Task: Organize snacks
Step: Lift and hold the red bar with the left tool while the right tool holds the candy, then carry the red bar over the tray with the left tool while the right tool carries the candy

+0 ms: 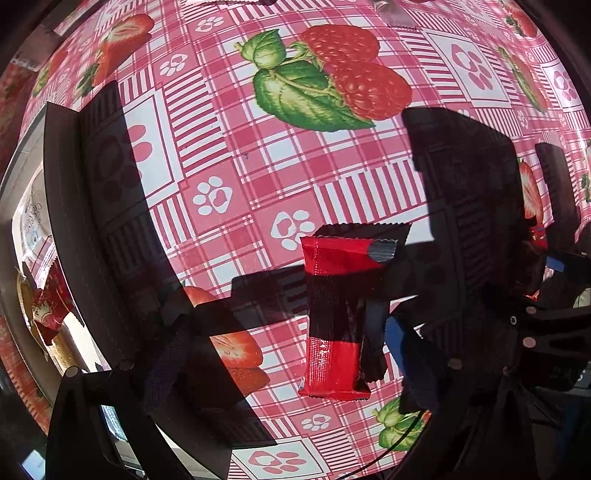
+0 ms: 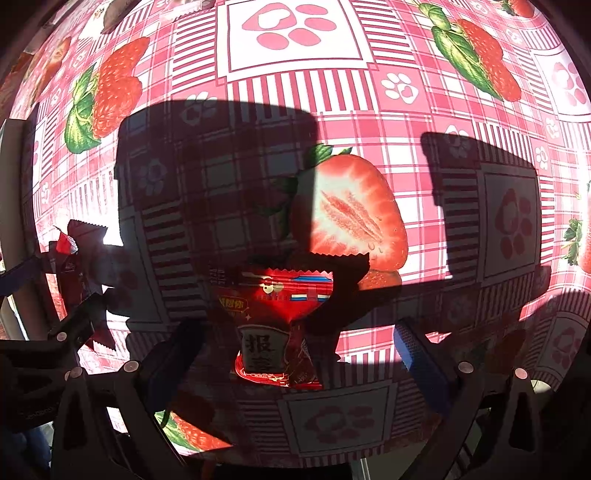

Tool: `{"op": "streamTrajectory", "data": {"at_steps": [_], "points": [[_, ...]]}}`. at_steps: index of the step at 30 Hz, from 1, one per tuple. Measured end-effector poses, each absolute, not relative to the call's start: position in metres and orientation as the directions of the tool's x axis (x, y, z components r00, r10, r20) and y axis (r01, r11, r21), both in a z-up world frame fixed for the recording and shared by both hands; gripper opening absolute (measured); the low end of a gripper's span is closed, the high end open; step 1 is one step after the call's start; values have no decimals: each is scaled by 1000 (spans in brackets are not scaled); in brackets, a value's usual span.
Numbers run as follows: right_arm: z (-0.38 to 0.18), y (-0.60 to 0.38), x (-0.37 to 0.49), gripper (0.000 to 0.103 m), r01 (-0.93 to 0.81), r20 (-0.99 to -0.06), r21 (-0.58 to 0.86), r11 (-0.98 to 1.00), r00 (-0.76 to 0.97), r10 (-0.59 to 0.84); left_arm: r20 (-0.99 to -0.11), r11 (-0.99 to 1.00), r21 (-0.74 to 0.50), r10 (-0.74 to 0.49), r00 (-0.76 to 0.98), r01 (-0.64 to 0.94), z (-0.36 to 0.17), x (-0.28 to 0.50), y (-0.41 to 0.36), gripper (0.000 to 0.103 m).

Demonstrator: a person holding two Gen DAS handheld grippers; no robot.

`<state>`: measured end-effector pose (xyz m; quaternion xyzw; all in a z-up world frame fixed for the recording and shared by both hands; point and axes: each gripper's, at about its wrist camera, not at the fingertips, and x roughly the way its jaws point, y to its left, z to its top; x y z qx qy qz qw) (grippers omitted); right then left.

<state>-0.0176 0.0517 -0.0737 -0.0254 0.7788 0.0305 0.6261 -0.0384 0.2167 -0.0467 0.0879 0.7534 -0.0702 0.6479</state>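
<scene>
In the left wrist view a plain red snack packet [image 1: 332, 314] lies flat on the strawberry tablecloth between the wide-apart fingers of my left gripper [image 1: 295, 350], which is open. In the right wrist view a red packet with Chinese print [image 2: 275, 328] lies on the cloth between the spread fingers of my right gripper [image 2: 295, 343], also open. Neither packet is gripped. The right gripper's body [image 1: 535, 325] shows at the right of the left wrist view, and the left gripper with its packet [image 2: 70, 258] at the left of the right wrist view.
A white container [image 1: 33, 229] at the left edge holds red snack packets [image 1: 51, 306]. More wrapped snacks lie at the far top of the table [image 2: 110, 14]. Dark gripper shadows fall across the pink checked tablecloth [image 1: 258, 166].
</scene>
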Motion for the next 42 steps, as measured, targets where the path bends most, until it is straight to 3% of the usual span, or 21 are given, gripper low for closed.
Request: {"op": "streamTrajectory", "data": {"at_steps": [1,4,5,7,8,9,17,23,42], "points": [[-71,51,-15,97,-77,-977,15,997,-212,-1,-990,970,9,43,-136,243,-43,-40,214,93],[-58,53,-9,67,-97,-984,20,995,-181,2,-993,952,10,46,-112,306,-34,-45,203,72],[-54,55,-7,48,-114,-986,19,993,-169,-1,-993,947,9,46,-108,320,-32,-46,200,64],[-47,59,-1,26,-142,-988,18,990,-154,-4,-994,941,5,41,-100,339,-28,-45,195,48],[-45,60,3,26,-139,-988,30,990,-151,8,-995,938,2,38,-97,348,-26,-44,193,27],[-43,60,6,26,-130,-989,41,991,-149,21,-994,938,-16,22,-104,347,-24,-43,194,23],[0,62,44,26,-86,-975,208,974,-92,200,-995,963,-96,-89,-38,254,22,-29,226,22],[23,79,78,26,-98,-966,252,963,-78,245,-993,979,-111,-116,23,172,52,-20,262,22],[50,225,98,26,-381,-961,277,882,-113,252,-995,996,-28,-20,96,-82,63,-55,379,22]]}}
